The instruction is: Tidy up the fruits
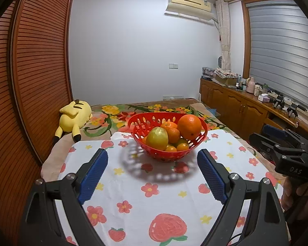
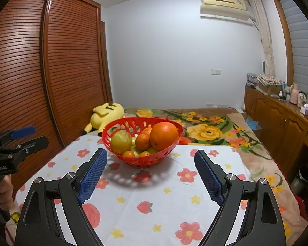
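A red perforated basket (image 1: 137, 123) (image 2: 113, 130) stands on the flowered white cloth (image 1: 133, 196) (image 2: 154, 196). Piled in it are a big orange (image 1: 189, 126) (image 2: 163, 135), a yellow-green fruit (image 1: 157, 138) (image 2: 120, 142) and several small tangerines (image 1: 173, 135) (image 2: 142, 141). My left gripper (image 1: 152, 160) is open, short of the basket, with nothing between its blue pads. My right gripper (image 2: 151, 162) is open too, empty, just in front of the basket. The right gripper (image 1: 277, 135) shows at the right edge of the left wrist view. The left gripper (image 2: 24, 136) shows at the left edge of the right wrist view.
A yellow plush toy (image 1: 75, 115) (image 2: 104, 115) lies behind the cloth on the left, on a flowered blanket (image 1: 113, 112) (image 2: 211, 131). A slatted wooden wardrobe (image 1: 30, 71) stands on the left. A wooden cabinet (image 1: 236, 106) with clutter runs along the right.
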The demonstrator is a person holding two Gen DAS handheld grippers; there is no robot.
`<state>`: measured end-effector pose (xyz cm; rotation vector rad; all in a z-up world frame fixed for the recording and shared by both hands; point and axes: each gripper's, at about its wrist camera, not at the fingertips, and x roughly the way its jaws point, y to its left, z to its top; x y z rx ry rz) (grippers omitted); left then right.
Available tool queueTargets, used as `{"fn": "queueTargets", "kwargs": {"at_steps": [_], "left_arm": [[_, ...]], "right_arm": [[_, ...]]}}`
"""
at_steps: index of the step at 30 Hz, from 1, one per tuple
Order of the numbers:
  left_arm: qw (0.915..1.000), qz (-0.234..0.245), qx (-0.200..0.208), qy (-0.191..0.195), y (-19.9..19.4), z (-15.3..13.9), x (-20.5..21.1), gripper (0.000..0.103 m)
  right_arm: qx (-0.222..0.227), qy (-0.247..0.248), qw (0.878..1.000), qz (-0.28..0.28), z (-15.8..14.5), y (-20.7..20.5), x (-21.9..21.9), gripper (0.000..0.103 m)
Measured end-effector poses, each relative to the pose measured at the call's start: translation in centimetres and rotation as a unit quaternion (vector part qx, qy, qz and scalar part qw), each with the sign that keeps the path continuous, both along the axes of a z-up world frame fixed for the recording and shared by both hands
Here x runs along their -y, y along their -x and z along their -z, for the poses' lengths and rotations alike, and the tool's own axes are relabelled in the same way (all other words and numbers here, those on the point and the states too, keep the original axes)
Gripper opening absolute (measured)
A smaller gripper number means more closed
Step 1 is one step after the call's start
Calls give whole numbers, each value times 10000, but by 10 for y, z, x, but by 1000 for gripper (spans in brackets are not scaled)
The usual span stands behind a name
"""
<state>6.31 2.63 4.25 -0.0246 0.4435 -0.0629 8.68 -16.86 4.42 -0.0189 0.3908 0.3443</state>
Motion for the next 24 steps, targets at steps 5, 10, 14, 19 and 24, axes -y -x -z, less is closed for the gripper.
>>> {"fn": "queueTargets", "kwargs": {"at_steps": [5, 10, 14, 19, 24], "left_arm": [[10000, 2, 3, 5, 0, 0, -1, 90], [10000, 1, 3, 0, 0, 0, -1, 90], [10000, 19, 24, 8, 2, 0, -1, 90], [10000, 40, 68, 13, 5, -3, 0, 90], [9999, 48, 86, 21, 8, -5, 2, 90]], "right_arm": [[7, 2, 10000, 8, 0, 0, 0, 89], [26, 11, 10000, 23, -1, 3, -1, 89], [21, 11, 10000, 25, -1, 2, -1, 89], [30, 3, 10000, 35, -1, 4, -1, 89], [29, 10, 10000, 24, -1, 4, -1, 89]]}}
